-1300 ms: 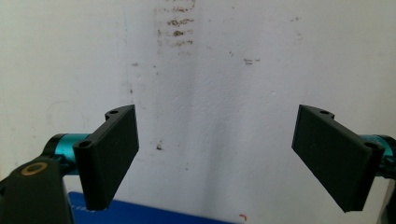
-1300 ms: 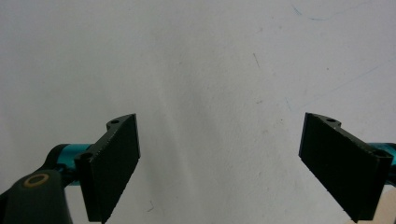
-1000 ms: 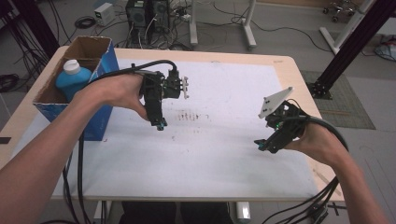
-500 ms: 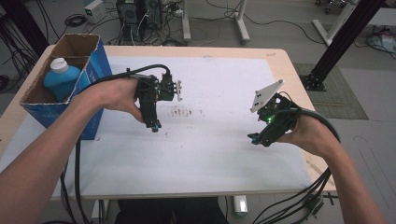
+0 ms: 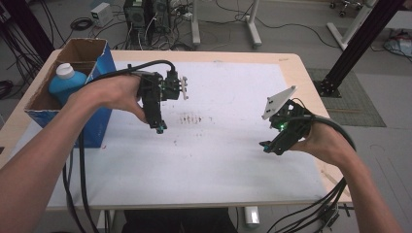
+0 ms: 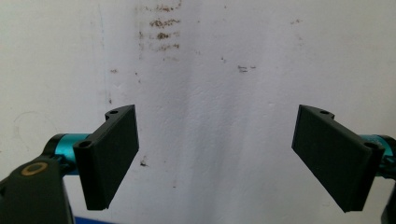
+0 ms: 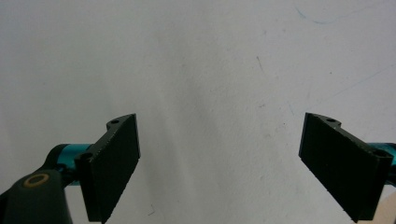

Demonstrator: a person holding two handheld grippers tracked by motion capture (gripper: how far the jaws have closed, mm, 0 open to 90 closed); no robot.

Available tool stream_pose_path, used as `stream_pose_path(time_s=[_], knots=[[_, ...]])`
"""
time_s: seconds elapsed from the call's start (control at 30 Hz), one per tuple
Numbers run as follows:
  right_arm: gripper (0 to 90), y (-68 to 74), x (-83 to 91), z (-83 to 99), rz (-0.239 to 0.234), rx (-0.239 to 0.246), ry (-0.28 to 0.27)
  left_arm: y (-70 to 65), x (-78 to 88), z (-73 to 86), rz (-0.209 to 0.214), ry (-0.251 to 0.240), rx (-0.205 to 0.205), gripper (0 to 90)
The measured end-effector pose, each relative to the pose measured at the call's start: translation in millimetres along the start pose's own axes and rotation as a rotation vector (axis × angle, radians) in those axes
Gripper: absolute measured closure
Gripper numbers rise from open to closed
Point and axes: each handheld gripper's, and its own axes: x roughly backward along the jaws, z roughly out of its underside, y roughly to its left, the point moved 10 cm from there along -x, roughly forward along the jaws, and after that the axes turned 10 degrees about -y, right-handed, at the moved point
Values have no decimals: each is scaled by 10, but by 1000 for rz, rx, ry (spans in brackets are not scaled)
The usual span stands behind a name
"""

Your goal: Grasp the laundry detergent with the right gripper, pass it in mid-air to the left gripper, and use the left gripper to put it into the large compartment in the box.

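We hold the left gripper (image 5: 159, 127) above the white table cover (image 5: 223, 160), jaws wide apart and empty, just left of the brown smudges (image 5: 190, 118). Our right gripper (image 5: 266, 145) hangs near the right edge, jaws also spread on nothing. The blue bottle (image 5: 63, 82) stands in the cardboard box (image 5: 99, 51), far left.

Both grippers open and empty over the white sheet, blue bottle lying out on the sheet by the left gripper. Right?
Not quite: the blue bottle stands inside the cardboard box, per the high view. The left gripper and right gripper are open and empty over the white sheet.
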Motion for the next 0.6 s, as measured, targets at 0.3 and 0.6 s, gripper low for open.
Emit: stream_pose_path(time_s=[0.3, 0.6], knots=[[120, 4, 13, -1, 3, 1, -3, -23, 10, -16, -3, 0, -9, 148], [120, 16, 14, -13, 3, 3, -4, -32, 16, -16, -6, 1, -13, 148]])
